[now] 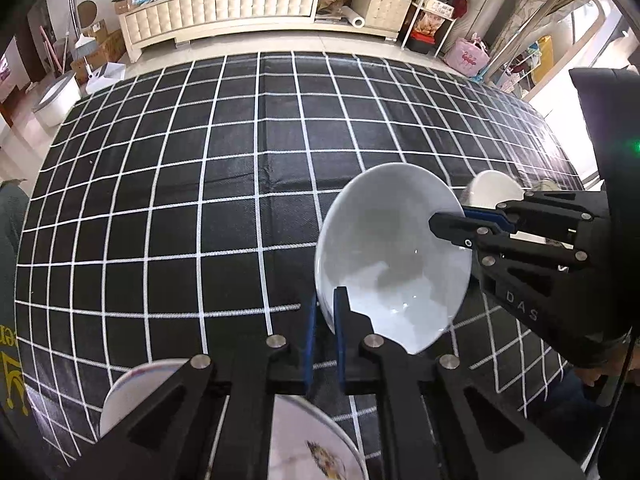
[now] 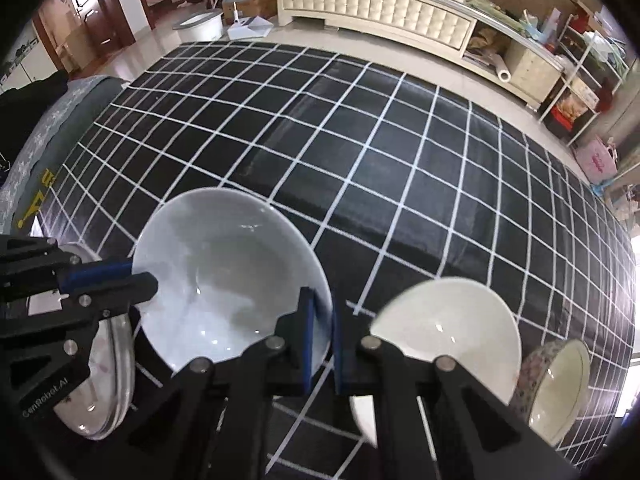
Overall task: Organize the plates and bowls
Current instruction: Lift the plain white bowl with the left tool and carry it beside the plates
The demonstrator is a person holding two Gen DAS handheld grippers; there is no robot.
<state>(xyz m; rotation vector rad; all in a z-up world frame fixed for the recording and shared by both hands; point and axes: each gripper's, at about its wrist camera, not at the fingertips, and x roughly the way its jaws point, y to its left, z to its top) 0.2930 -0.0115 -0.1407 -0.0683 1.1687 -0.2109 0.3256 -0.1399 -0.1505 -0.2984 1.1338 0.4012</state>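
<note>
Step in hand looks like a two-handed carry or handover of one white bowl [image 2: 232, 276], held over the checked tablecloth [image 1: 200, 160]. Whether it is clear of the cloth cannot be told.

Going left to right in the right wrist view: a stack of plates [image 2: 100, 380] lies at the left edge, partly under the left gripper [image 2: 140, 276], whose jaws are clenched on the bowl's left rim. The bowl sits in the middle. The right gripper [image 2: 322, 320] pinches the bowl's right rim, one finger inside the wall and one outside. Further right a cream bowl [image 2: 444, 320] rests just beside the gripper, then a patterned bowl [image 2: 560, 392] tipped on its side, touching or nearly touching the cream one.

Next move, as a judgement: one gripper should let go so the other can nest the white bowl with the bowls at right; keep it level, since a rim pinch can slip.

View differences: the left wrist view shows the left gripper [image 1: 324, 320] on the rim close up, the right gripper [image 1: 448, 224] across the bowl, and a printed picture on the plate [image 1: 312, 440] below. It barely shows the cream bowl and not the patterned one.
</note>
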